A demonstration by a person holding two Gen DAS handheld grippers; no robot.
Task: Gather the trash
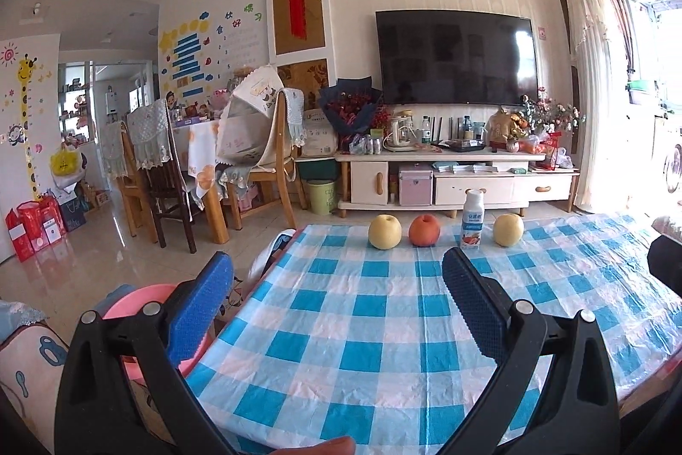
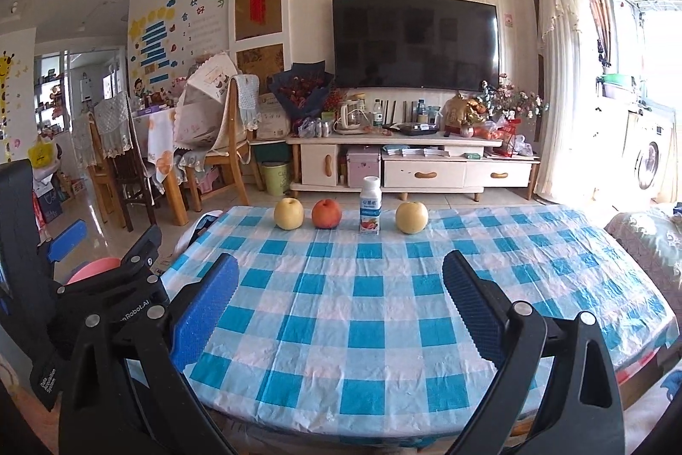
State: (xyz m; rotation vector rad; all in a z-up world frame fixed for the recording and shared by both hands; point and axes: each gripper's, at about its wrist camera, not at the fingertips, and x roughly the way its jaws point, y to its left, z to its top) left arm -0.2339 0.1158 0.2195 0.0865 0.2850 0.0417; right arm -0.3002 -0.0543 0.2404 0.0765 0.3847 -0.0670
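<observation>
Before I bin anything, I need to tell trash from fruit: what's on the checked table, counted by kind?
Yellow pears: 2
Red apple: 1
Bottle: 1
Total: 4, all in a row at the table's far edge.

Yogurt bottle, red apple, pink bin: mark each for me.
yogurt bottle (image 2: pixel 370 211), right wrist view, on its printed label.
red apple (image 2: pixel 326 214), right wrist view, middle of its front.
pink bin (image 1: pixel 128 299), left wrist view, on its rim.
</observation>
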